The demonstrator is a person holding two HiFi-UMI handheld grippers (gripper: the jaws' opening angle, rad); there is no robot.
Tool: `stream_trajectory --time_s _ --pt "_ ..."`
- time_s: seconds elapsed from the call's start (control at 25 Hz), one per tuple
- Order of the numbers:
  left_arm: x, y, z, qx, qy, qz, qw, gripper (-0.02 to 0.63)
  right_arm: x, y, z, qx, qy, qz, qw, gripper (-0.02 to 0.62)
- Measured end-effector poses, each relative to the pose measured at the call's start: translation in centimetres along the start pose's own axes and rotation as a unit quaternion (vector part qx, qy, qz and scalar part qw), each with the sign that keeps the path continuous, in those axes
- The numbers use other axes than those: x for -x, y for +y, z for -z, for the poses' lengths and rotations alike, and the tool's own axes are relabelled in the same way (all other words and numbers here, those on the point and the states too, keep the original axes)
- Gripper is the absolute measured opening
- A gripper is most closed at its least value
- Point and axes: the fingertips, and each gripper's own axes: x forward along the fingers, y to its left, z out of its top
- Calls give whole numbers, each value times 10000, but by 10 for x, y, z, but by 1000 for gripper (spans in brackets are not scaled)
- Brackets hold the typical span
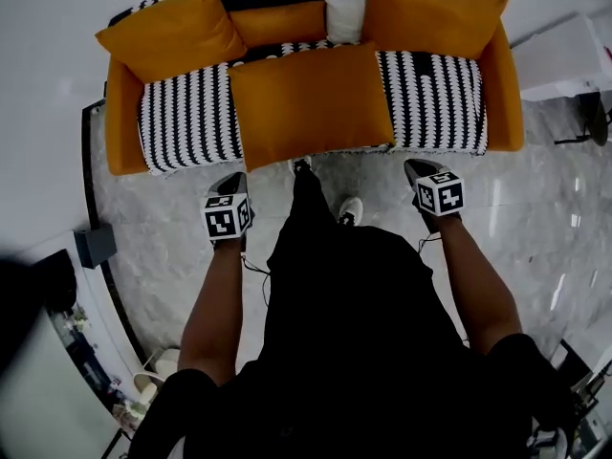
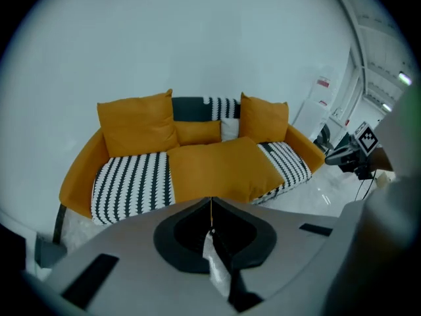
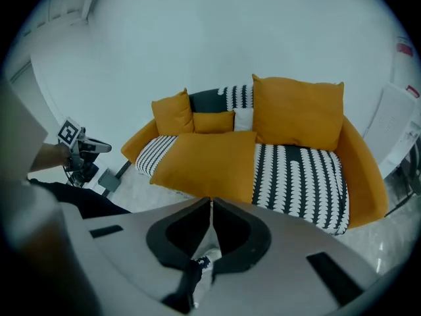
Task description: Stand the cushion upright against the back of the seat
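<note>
Lying flat on the middle of the sofa (image 1: 122,113) seat, the cushion (image 1: 311,103) is a plain orange square. It spans the space between the left striped pad (image 1: 186,113) and the right striped pad (image 1: 435,98). Its front edge reaches the seat's front edge and hangs slightly over it. Its back edge stops just short of the backrest, with a thin strip of striped seat showing behind it.

Against the backrest, behind the cushion, stand a small orange pillow (image 1: 282,24) and, touching it on the right, a white pillow (image 1: 344,17). A big left pillow (image 1: 172,32) leans upright in the back left corner of the seat, and a big right pillow (image 1: 430,8) does so in the back right corner.

The left gripper (image 1: 232,182) hangs over the floor (image 1: 163,218) in front of the seat's front edge, near the cushion's front left corner and apart from it. Its jaws are pressed together with nothing between them. The right gripper (image 1: 421,172) hangs likewise near the front right corner, clear of the cushion, jaws closed and empty. Between the two grippers a shoe (image 1: 350,210) of the person stands on the floor.
</note>
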Motion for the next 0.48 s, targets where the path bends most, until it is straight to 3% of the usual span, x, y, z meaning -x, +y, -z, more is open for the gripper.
stream_trajectory --time_s 0.16,0.48 --pt "-49 29 40 -2 676 -190 9975 18 -45 -25 21 52 521 243 9983 40" --pt "-126 58 104 -195 1397 -23 9900 24 -110 -66 63 144 1461 656 9870 40"
